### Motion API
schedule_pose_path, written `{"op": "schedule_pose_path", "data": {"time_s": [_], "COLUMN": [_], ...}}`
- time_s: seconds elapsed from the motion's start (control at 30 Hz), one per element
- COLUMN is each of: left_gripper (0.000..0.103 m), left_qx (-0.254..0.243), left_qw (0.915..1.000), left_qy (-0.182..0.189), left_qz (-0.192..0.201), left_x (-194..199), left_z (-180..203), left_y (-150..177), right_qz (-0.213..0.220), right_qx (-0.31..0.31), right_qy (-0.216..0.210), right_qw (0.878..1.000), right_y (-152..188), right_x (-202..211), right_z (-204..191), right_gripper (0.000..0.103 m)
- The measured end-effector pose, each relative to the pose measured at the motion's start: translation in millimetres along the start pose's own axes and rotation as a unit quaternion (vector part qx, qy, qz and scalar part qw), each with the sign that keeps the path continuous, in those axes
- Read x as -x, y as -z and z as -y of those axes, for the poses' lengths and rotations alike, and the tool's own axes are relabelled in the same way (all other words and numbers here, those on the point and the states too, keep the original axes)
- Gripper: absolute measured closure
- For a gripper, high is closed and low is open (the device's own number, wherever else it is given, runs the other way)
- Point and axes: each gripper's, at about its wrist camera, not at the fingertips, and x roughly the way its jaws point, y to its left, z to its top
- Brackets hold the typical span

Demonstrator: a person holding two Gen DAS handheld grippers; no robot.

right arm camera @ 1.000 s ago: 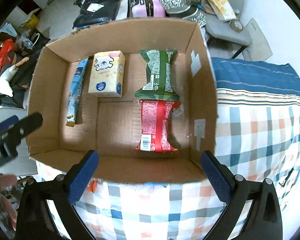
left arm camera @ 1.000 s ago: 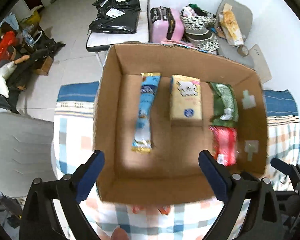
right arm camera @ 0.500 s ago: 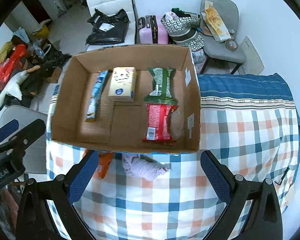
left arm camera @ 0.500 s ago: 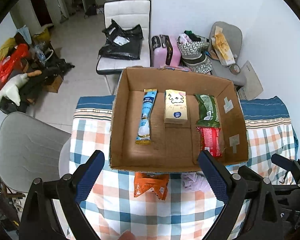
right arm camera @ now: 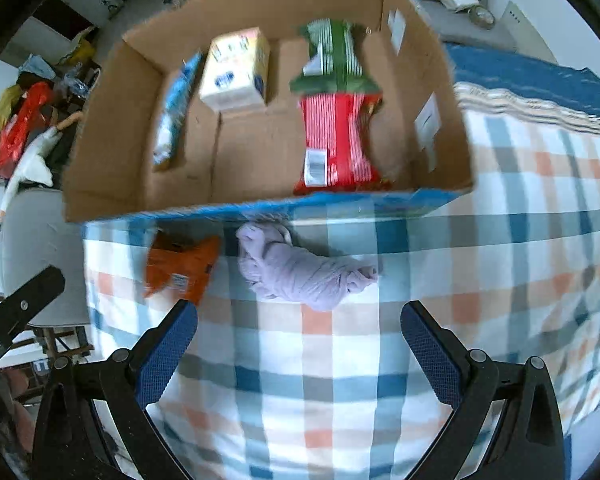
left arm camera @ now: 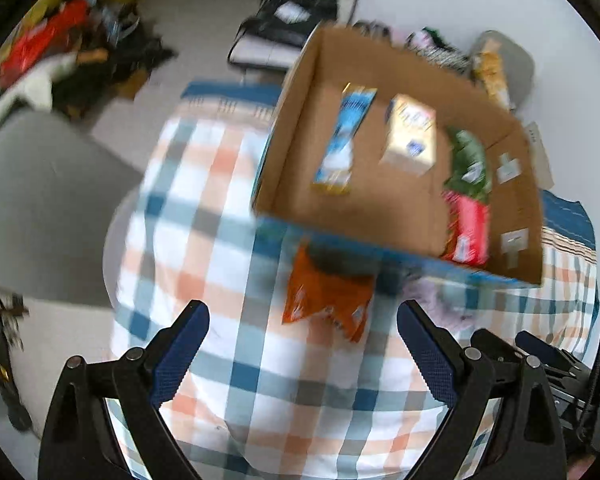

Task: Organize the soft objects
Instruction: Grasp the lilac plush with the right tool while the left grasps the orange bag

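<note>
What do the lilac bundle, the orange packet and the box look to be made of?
Lilac bundle: soft matte cloth, probably knit, going by its twisted folds. Orange packet: thin plastic or foil film, crinkled, finish unclear through blur. Box: plain brown cardboard, matte, with creased flaps.

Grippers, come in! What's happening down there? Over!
Left gripper open, right gripper open, both empty. Orange packet and purple cloth bundle outside cardboard box. Nothing blocking.
</note>
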Motion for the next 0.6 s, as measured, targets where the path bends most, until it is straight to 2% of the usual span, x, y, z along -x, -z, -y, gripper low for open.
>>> {"op": "schedule_pose_path", "data": {"time_s": [0.13, 0.27, 0.33, 0.37, 0.43, 0.47, 0.6], "left_gripper": [0.007, 0.007, 0.007, 0.007, 0.007, 0.007, 0.007], "left_qx": [0.023, 0.029, 0.030, 0.031, 0.031, 0.030, 0.023], "left_qw": [0.9991, 0.9982, 0.9978, 0.9975, 0.9969, 0.9965, 0.9952], "left_qy": [0.000, -0.003, 0.000, 0.002, 0.009, 0.013, 0.028], "left_qz": [-0.035, -0.053, -0.059, -0.063, -0.072, -0.076, -0.091], "left_x": [-32, -48, -55, -58, -65, -68, -85], "left_z": [-12, -17, -16, -14, -11, -8, 6], "left_y": [12, 17, 20, 20, 23, 24, 28], "right_qz": [-0.004, -0.013, -0.025, -0.030, -0.028, -0.030, -0.049], "right_qx": [0.042, 0.098, 0.125, 0.132, 0.138, 0.134, 0.107], "right_qy": [0.018, 0.047, 0.052, 0.063, 0.089, 0.093, 0.087], "right_qw": [0.999, 0.994, 0.990, 0.989, 0.986, 0.986, 0.989], "right_y": [0, -6, -6, -5, -1, 1, 9], "right_x": [-36, -69, -85, -90, -93, -93, -85], "right_z": [-7, -22, -30, -32, -32, -30, -12], "right_gripper": [0.003, 0.005, 0.018, 0.030, 0.038, 0.045, 0.050]}}
